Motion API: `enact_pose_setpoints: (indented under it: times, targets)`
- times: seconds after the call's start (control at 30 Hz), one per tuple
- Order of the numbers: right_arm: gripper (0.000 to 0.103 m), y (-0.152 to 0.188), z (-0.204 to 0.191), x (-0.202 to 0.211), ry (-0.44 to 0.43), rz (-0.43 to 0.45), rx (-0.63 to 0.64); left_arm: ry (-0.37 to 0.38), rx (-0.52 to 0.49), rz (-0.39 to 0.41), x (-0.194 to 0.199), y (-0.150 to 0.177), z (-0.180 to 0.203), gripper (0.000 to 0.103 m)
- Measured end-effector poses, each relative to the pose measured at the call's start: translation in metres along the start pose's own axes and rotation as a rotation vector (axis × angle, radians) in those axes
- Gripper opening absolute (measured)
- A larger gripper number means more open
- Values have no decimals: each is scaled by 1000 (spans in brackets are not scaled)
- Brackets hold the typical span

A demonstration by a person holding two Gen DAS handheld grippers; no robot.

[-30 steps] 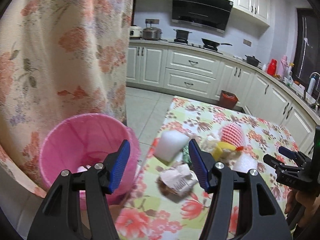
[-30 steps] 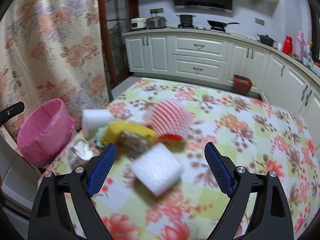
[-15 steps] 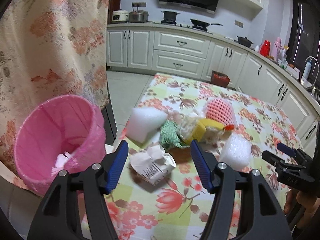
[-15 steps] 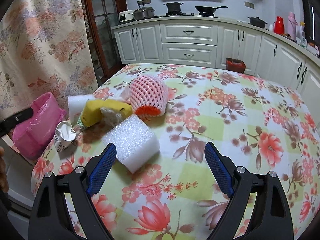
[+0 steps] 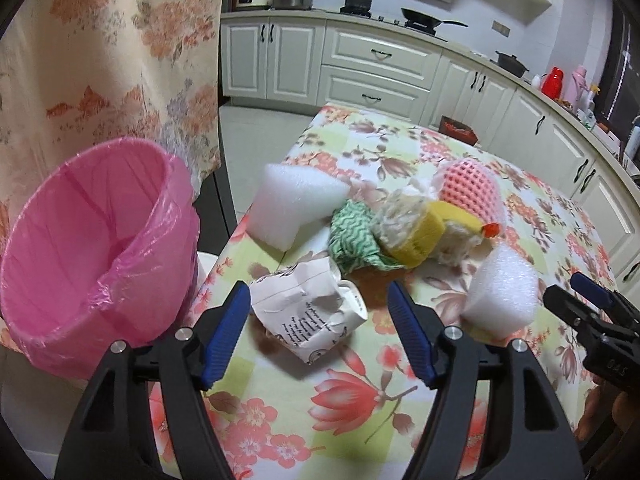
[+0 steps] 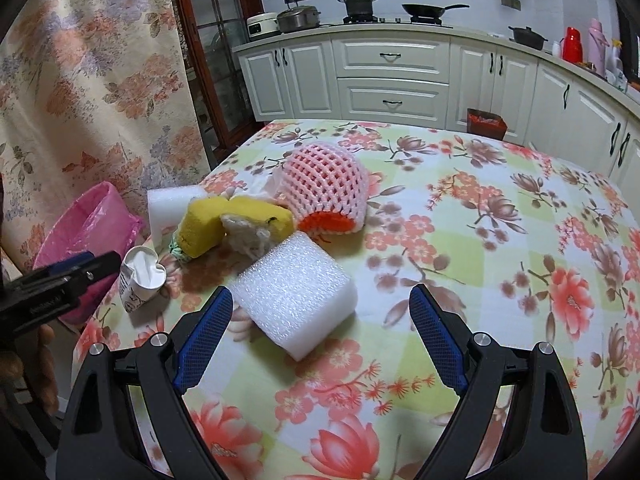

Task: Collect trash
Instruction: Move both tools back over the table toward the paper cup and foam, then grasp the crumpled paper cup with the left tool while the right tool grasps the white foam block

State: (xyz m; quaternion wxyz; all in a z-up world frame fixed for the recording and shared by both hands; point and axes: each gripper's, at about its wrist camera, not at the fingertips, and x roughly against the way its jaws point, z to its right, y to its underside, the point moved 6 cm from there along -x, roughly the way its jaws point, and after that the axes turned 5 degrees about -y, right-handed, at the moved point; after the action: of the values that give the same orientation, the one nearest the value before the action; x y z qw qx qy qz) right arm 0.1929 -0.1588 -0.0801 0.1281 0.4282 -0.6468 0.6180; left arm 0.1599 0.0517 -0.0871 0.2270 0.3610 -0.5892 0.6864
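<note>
A crushed white paper cup [image 5: 310, 312] lies on the floral tablecloth, between the blue pads of my left gripper [image 5: 320, 330]; its jaws are opening and no pad presses on the cup. My right gripper [image 6: 320, 330] stands open just short of a white foam block [image 6: 296, 292]. Behind lie a yellow sponge [image 6: 224, 226], a green cloth [image 5: 352, 242], a pink foam fruit net [image 6: 326, 186] and a second white foam block [image 5: 294, 204]. A pink-lined bin [image 5: 92, 248] stands off the table's left edge.
A floral curtain [image 5: 100, 60] hangs at the left behind the bin. White kitchen cabinets [image 6: 392, 76] with pots and a pan on the counter line the far wall. A small red bin [image 6: 486, 122] sits on the floor beyond the table.
My left gripper has swung from over the pink bin down toward the table and now brackets the crushed cup, jaws wider. The right gripper has dipped slightly toward the foam block.
</note>
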Motion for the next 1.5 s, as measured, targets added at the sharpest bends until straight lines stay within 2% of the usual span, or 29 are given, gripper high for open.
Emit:
enact_pose_setpoints:
  times: [0.33,0.67,1.0,1.07,1.13,1.2,1.23,1.3,1.33,1.37,1.4,1.5]
  targets:
    - [84,-8,-18,-18,8,-25,8,5,43,-64,-24,8,-8,69]
    - [84,-4,-17,-45,85,-90,6,21,59,-96,-32,10,-7,70]
    - [84,4,-17,-43,72,-102,15,43,45,-131,-31,19,-8,68]
    - [84,5,-19,-43,66,-104,22,38,49,-140,-32,23,-10,64]
    - [81,6,-19,-41,58,-97,24,37,51,-146,-32,25,-12,51]
    - [80,7,-20,-39,56,-100,29,35,53,-144,-31,25,-14,51]
    - [79,7,-21,-38,53,-100,31,39,59,-139,-30,24,-15,52]
    - [78,7,-23,-36,40,-100,35,46,65,-123,-27,21,-15,58]
    - [77,7,-24,-36,36,-101,38,43,67,-117,-26,20,-15,69]
    - [77,7,-24,-35,34,-101,43,48,66,-109,-25,19,-15,71]
    - [69,7,-24,-34,32,-100,43,49,61,-107,-24,18,-14,71]
    - [67,4,-23,-30,25,-97,39,43,56,-98,-26,15,-16,71]
